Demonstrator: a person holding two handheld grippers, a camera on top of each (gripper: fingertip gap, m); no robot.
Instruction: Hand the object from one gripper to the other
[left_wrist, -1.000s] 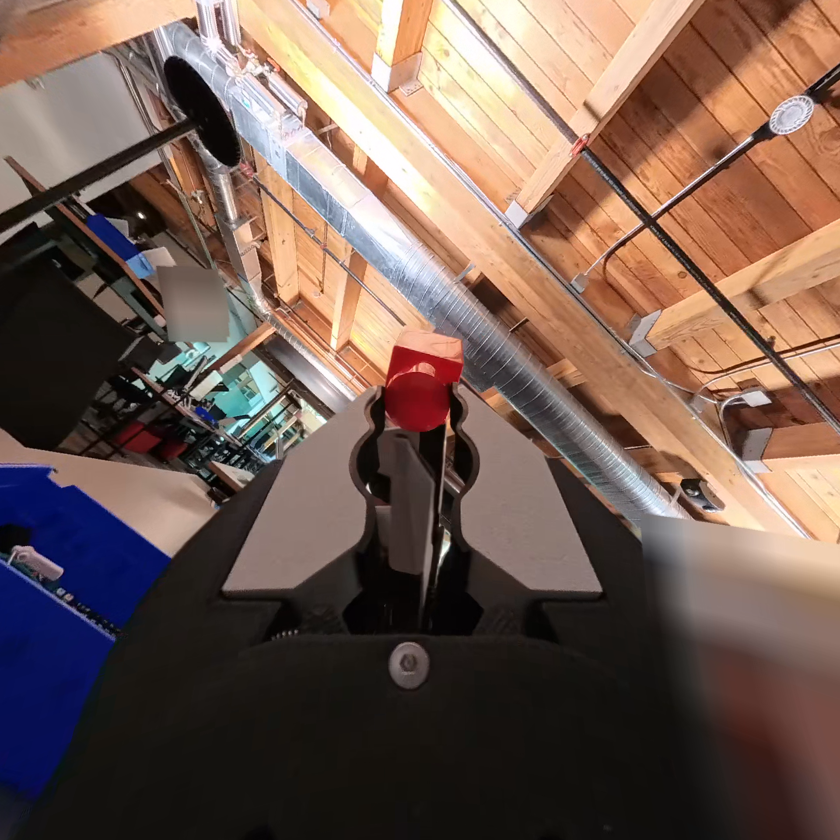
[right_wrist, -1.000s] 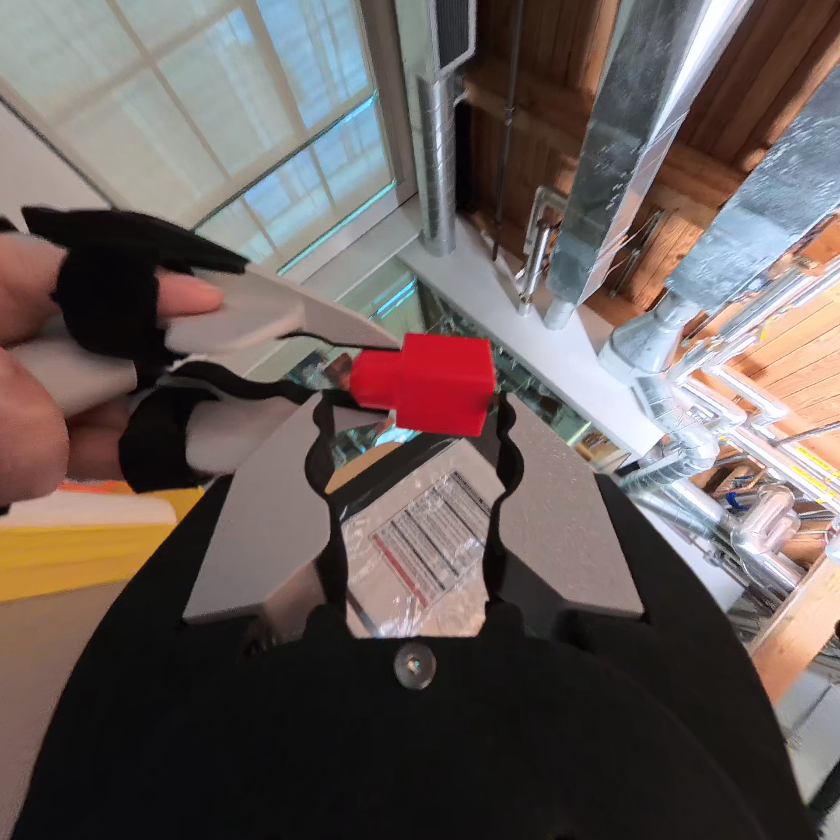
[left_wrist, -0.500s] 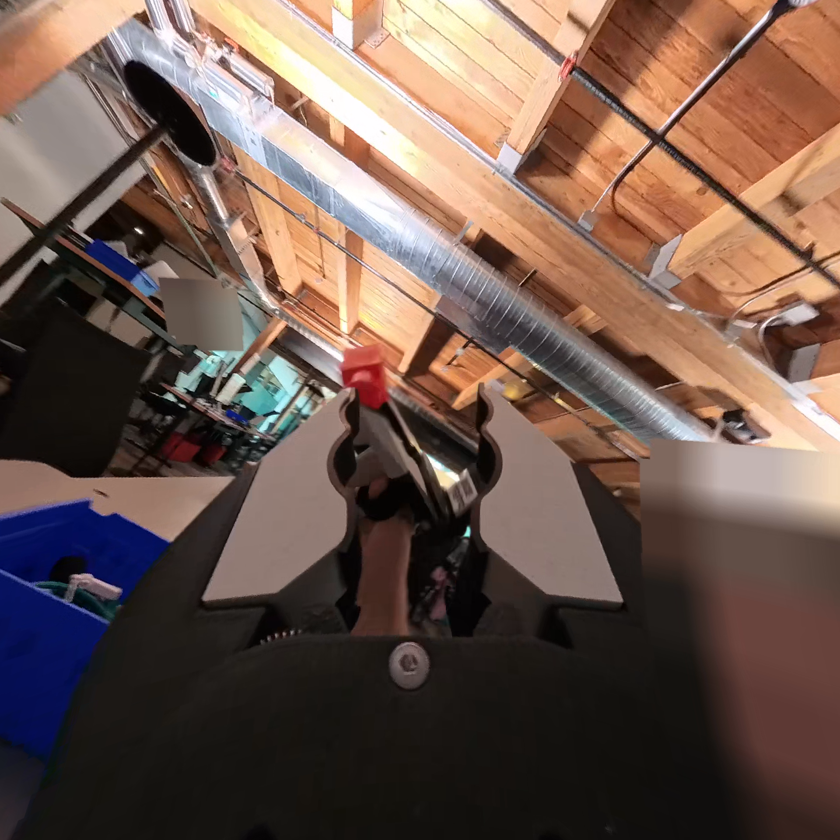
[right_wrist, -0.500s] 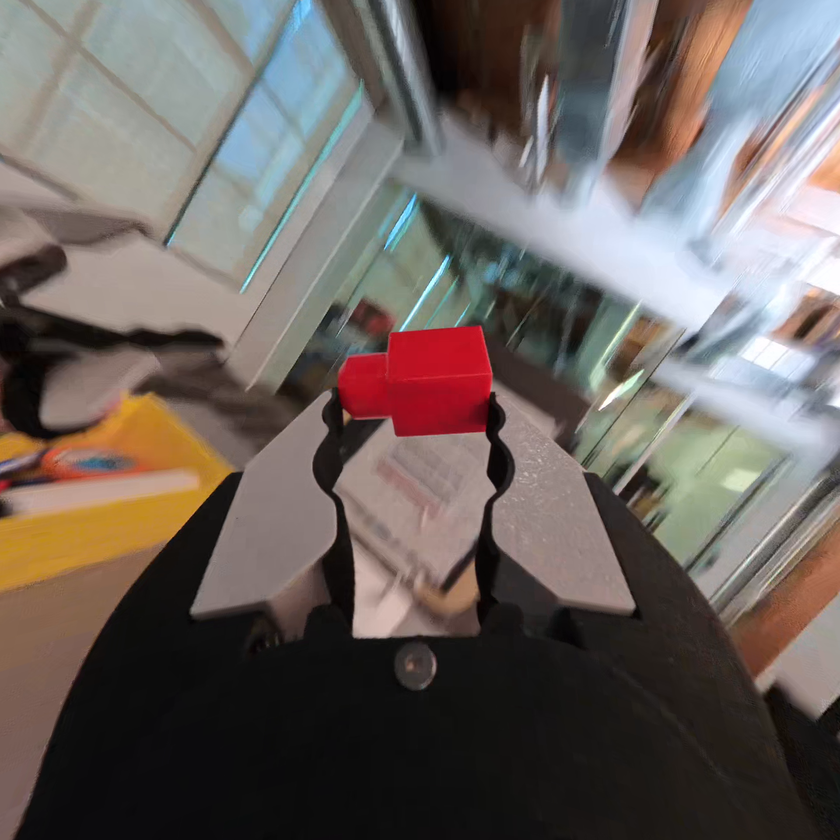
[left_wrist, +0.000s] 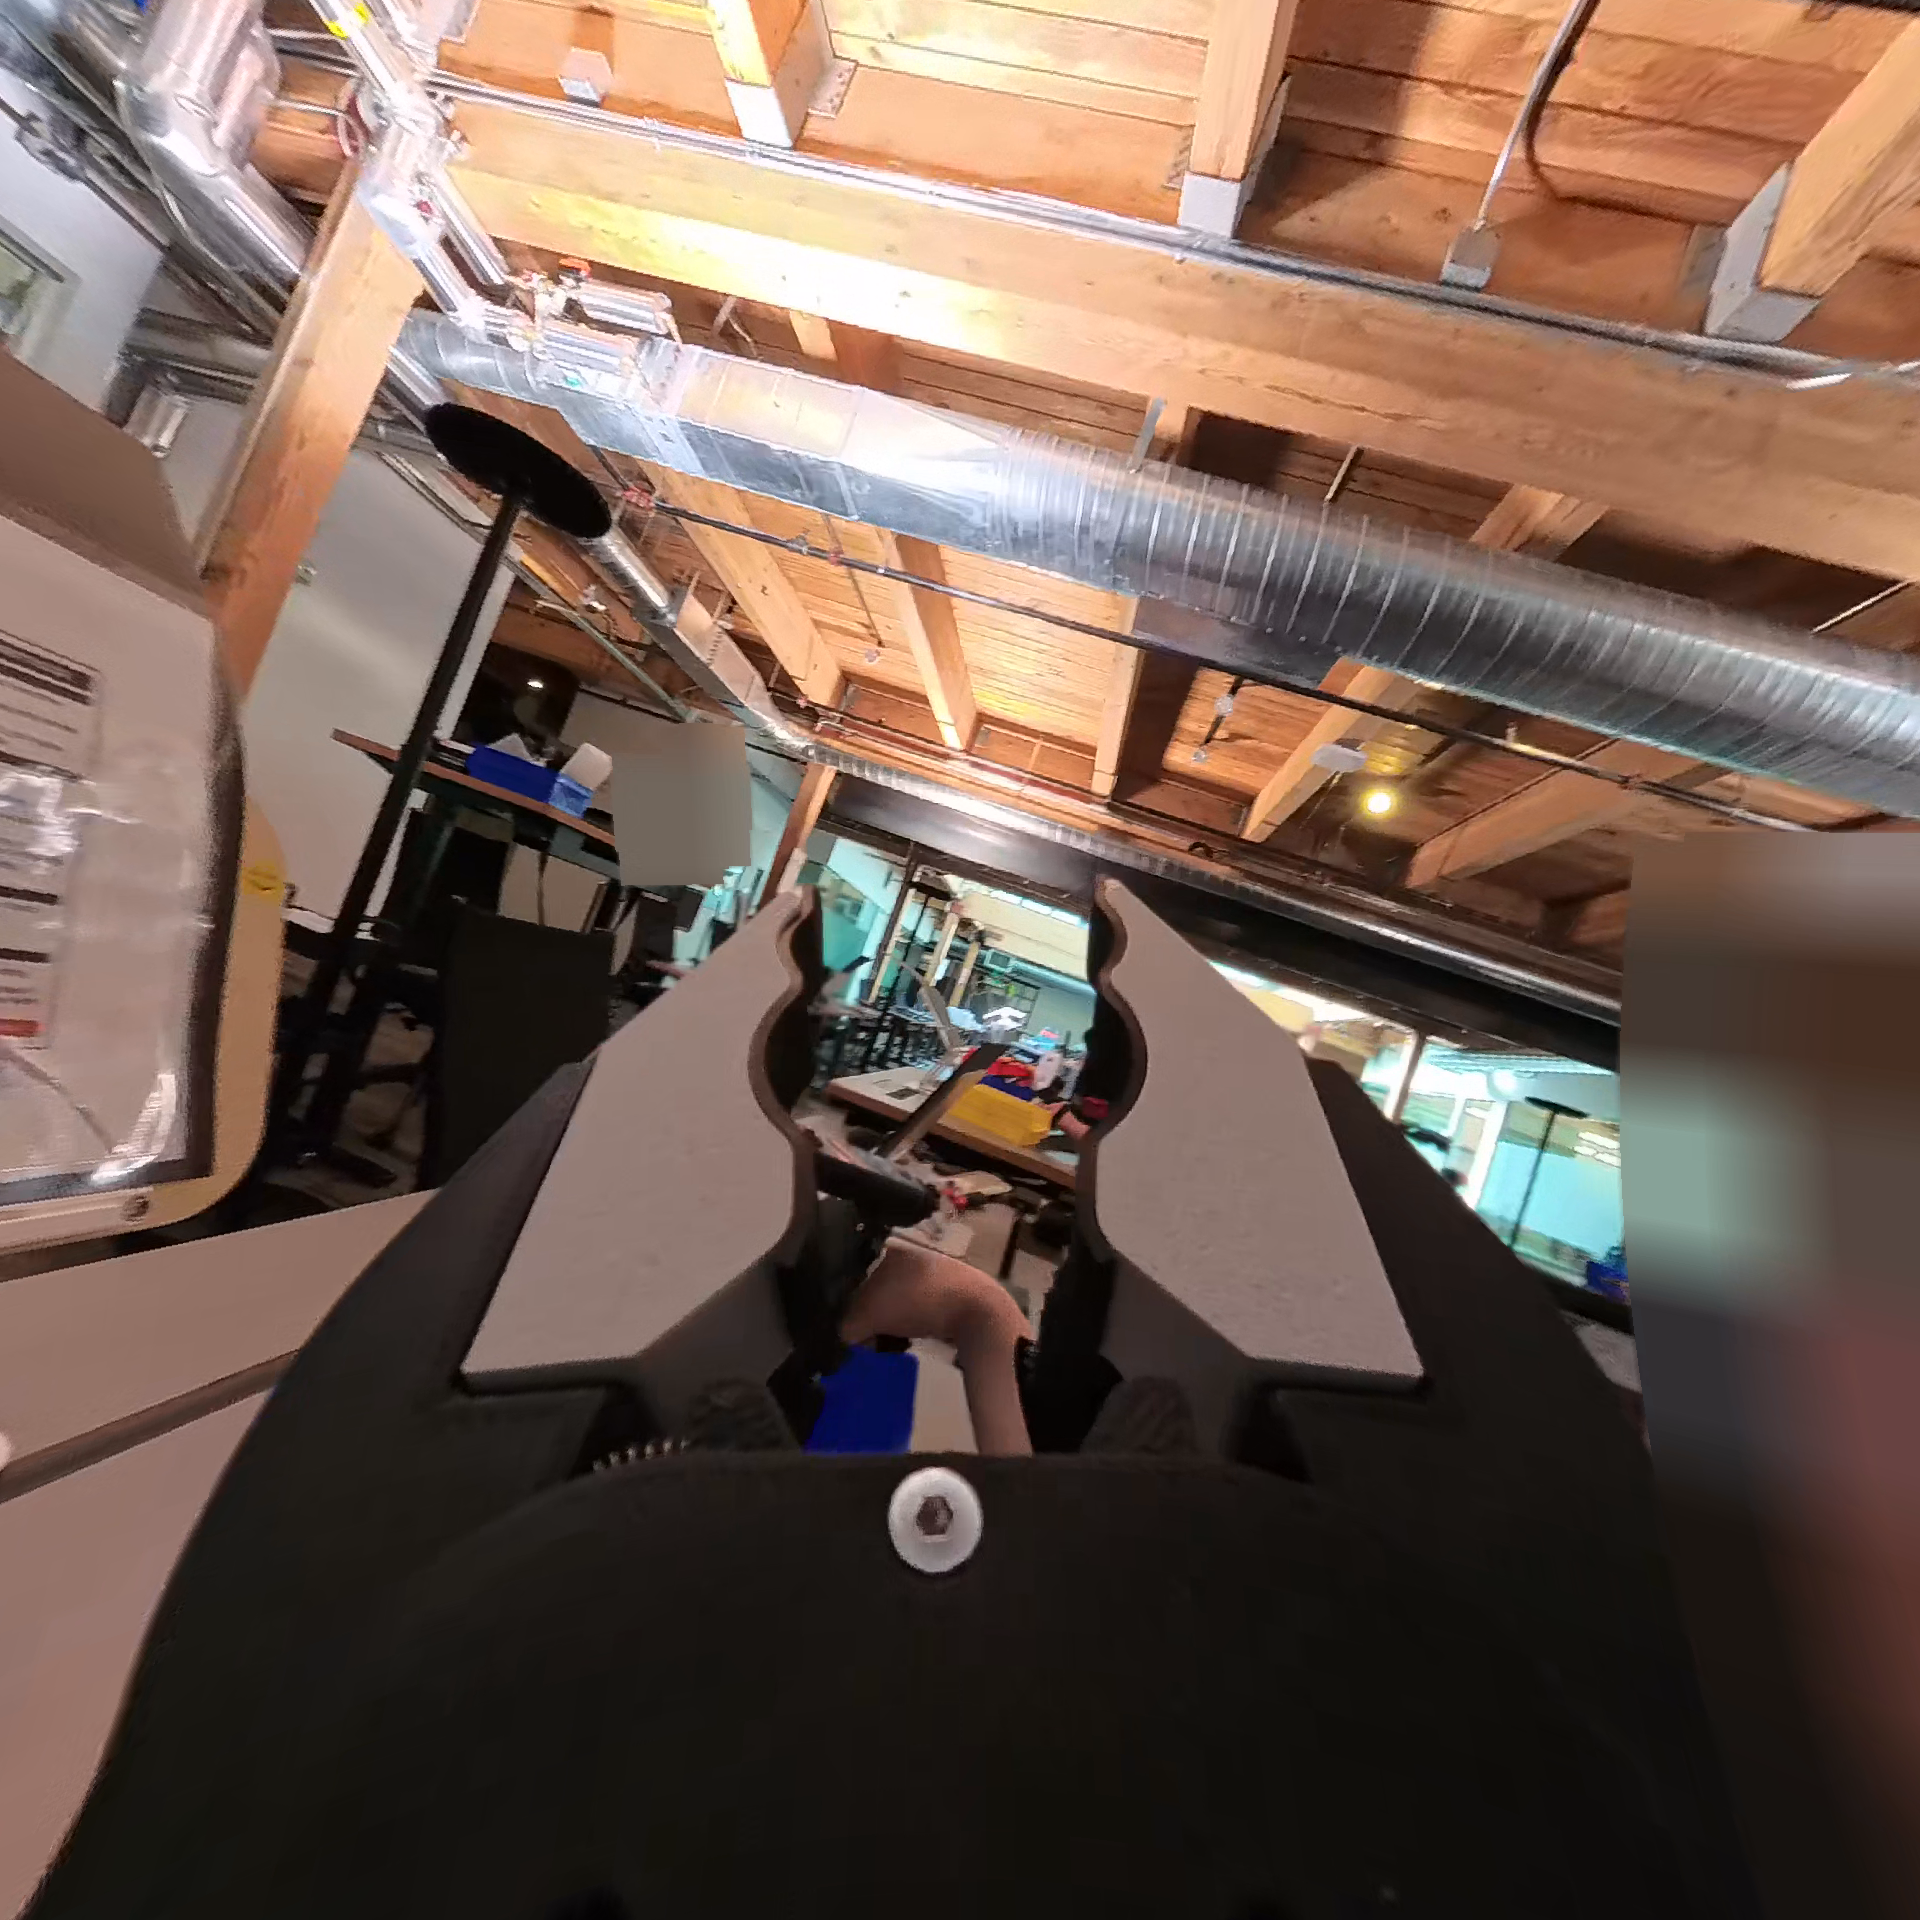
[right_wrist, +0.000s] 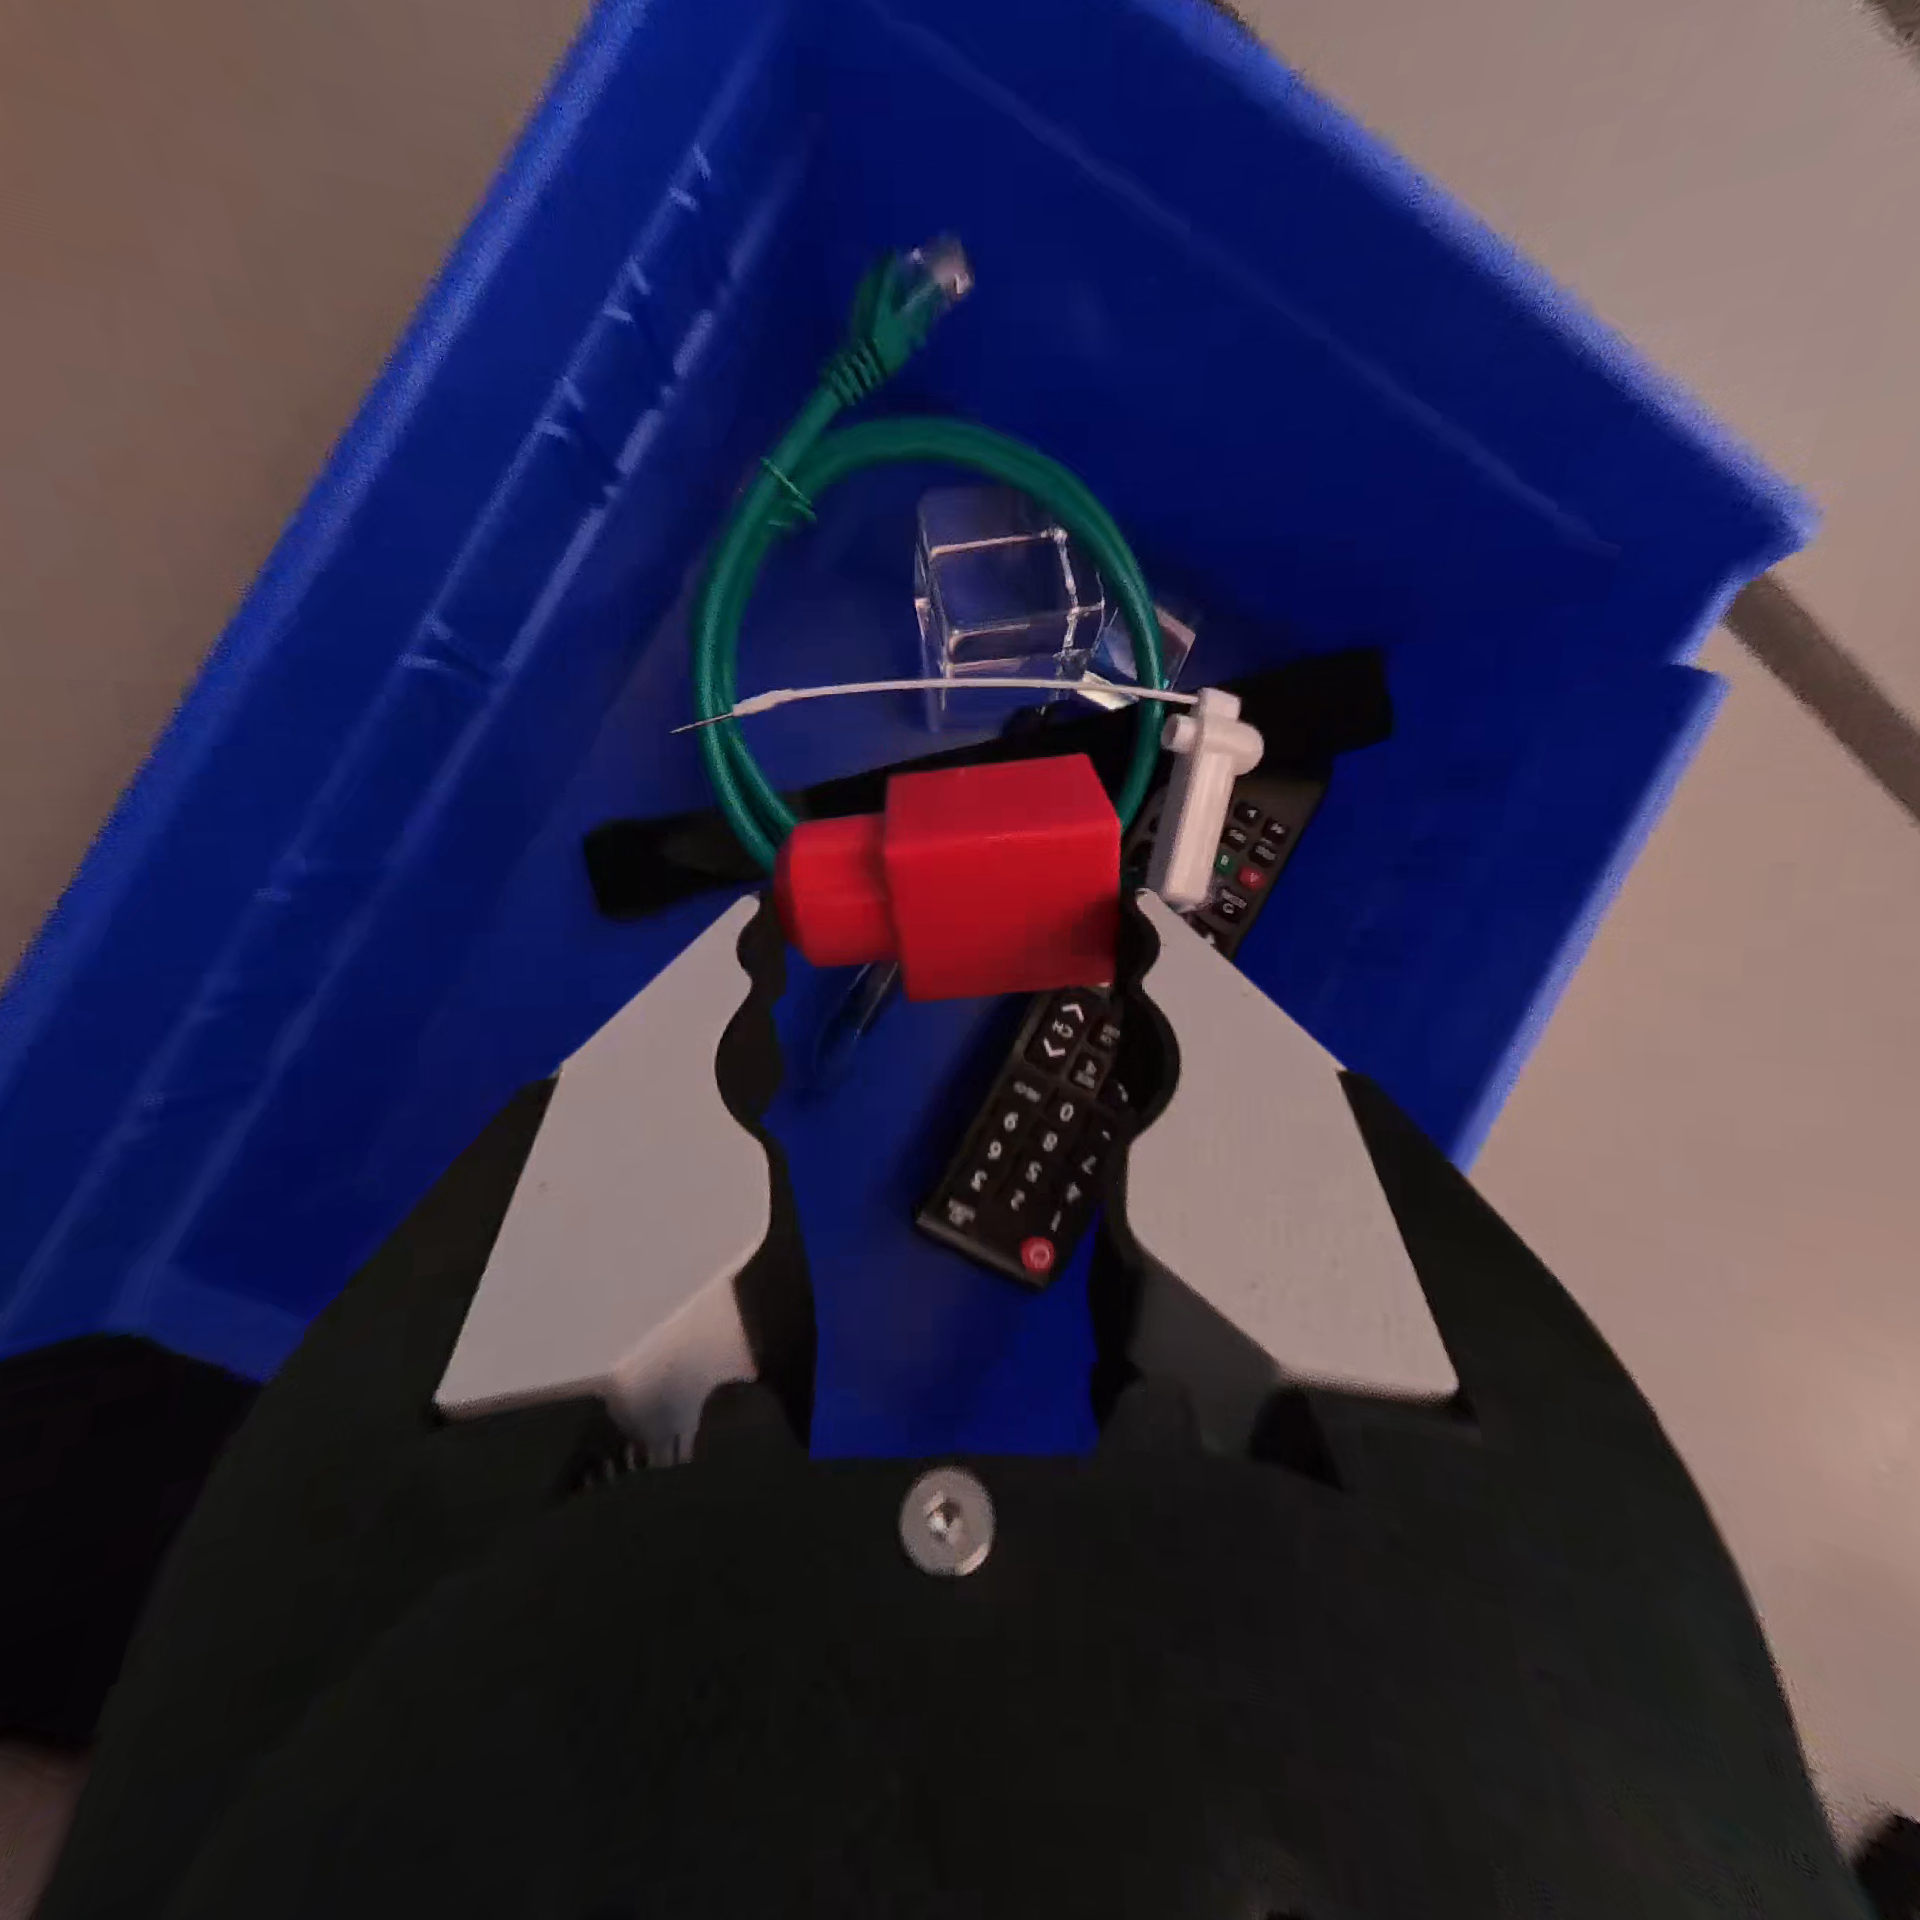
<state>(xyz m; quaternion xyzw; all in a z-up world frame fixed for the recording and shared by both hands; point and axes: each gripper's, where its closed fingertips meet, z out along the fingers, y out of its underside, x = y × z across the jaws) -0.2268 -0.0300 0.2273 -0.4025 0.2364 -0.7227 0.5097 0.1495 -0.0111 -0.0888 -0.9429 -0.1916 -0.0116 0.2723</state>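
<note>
The red block with a round stub (right_wrist: 977, 883) is held between the tips of my right gripper (right_wrist: 940, 914), which is shut on it. In the right wrist view it hangs above the open blue bin (right_wrist: 436, 644). My left gripper (left_wrist: 951, 914) is open and empty, pointing up toward the wooden ceiling. Between its fingers, far below, I see a person's arm (left_wrist: 961, 1340) and part of the other gripper (left_wrist: 883, 1190), with a bit of the blue bin (left_wrist: 862, 1408).
Inside the bin lie a coiled green network cable (right_wrist: 831, 540), a clear cube (right_wrist: 1003, 613), a black remote (right_wrist: 1081, 1101), a white plastic part (right_wrist: 1205, 810) and a black strap (right_wrist: 665, 862). A silver duct (left_wrist: 1247, 551) and a black pole lamp (left_wrist: 436, 727) show beyond the left gripper. Spacing between my two grippers at the tips: around 50 cm. It is some 7 cm from my right tips to the black strap (right_wrist: 665, 862).
The left gripper let go of the red block and opened. The right gripper took the block and swung down from facing the window to above the blue bin.
</note>
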